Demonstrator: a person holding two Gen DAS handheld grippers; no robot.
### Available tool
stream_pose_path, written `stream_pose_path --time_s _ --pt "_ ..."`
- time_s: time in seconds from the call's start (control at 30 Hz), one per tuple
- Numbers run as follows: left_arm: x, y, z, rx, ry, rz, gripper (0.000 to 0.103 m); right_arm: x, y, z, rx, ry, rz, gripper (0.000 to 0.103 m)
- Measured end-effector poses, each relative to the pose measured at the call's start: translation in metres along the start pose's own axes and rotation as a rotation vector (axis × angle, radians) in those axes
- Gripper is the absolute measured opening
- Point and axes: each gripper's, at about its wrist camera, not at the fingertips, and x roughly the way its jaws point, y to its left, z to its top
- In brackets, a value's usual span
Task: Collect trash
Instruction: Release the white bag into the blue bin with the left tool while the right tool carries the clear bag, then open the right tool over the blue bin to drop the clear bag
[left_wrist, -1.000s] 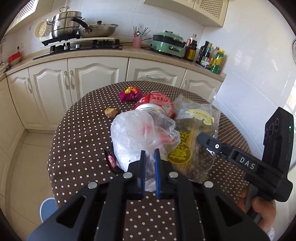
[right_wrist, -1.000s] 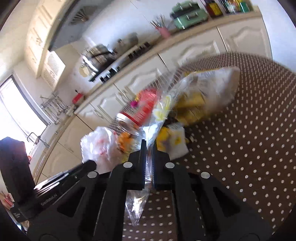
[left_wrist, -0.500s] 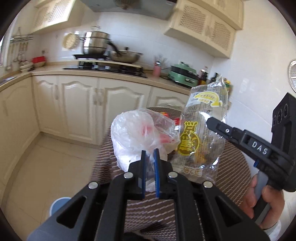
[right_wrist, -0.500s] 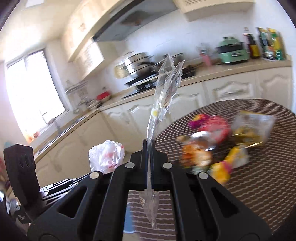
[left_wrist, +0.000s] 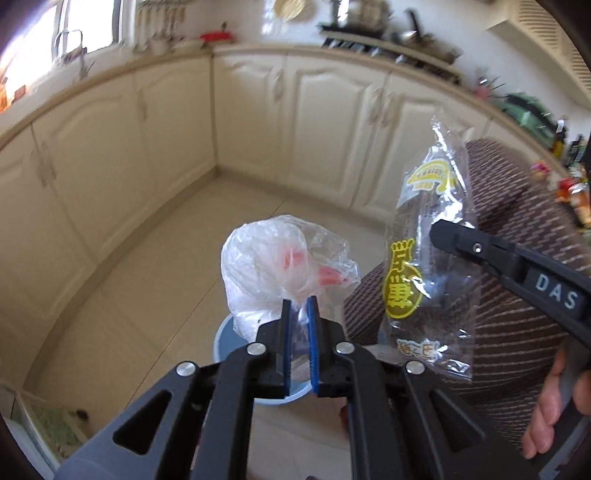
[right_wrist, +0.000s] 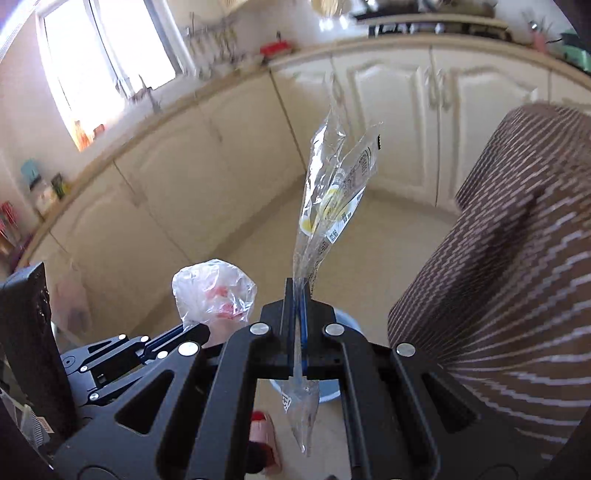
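— While both tongs hang over the floor, what does the left gripper (left_wrist: 298, 306) hold?

— Item one: a crumpled clear plastic bag (left_wrist: 280, 266) with red scraps inside, pinched by its neck between the blue pads, jaws closed on it. It sits above the pale blue bin (left_wrist: 225, 339) standing on the tiled floor (left_wrist: 166, 266).

— And the right gripper (right_wrist: 297, 291)?

— Item two: a clear wrapper with yellow print (right_wrist: 332, 195), clamped flat between closed jaws, its long end standing up past the tips, its short end hanging below them. The bin's rim (right_wrist: 345, 321) shows just behind those fingers.

— Surroundings?

— Item three: the brown dotted tablecloth (right_wrist: 517, 258), its edge draping beside the bin. Item four: cream cabinets (left_wrist: 314, 122) along the far walls. A hand (left_wrist: 554, 406) grips the right handle.
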Motion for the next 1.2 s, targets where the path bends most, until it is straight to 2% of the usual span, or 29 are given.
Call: stream_pose_path --time_s 0.1,0.27,0.43,0.47,0.53,0.6,0.8,1.0,1.2 --pt "0.059 0.026 -0.015 -0.037 0.093 0.041 0.007 0.061 -0.001 -0.016 0.0 0.098 -0.02 0.002" --pt "0.127 0.042 -0.031 -0.052 0.203 0.08 0.007 0.139 -0.016 -0.039 0.038 0.221 -0.035 0.002" --pt "0.166 0.044 -0.035 -0.05 0.243 0.105 0.009 0.194 -0.031 -0.05 0.078 0.292 -0.046 0.002" --pt "0.171 0.045 -0.034 -0.054 0.247 0.108 0.012 0.2 -0.034 -0.052 0.087 0.301 -0.048 0.002" --pt "0.178 0.049 -0.031 -0.068 0.245 0.108 0.018 0.213 -0.041 -0.054 0.104 0.314 -0.05 0.002" --pt "0.177 0.049 -0.033 -0.063 0.239 0.122 0.029 0.22 -0.044 -0.058 0.115 0.322 -0.051 0.002" --pt "0.171 0.051 -0.041 -0.053 0.212 0.153 0.047 0.233 -0.047 -0.062 0.13 0.343 -0.039 0.003" --pt "0.167 0.049 -0.037 -0.05 0.183 0.184 0.058 0.245 -0.043 -0.061 0.133 0.345 -0.03 0.003" --pt "0.158 0.054 -0.04 -0.064 0.163 0.207 0.062 0.253 -0.039 -0.06 0.133 0.324 -0.02 0.004"
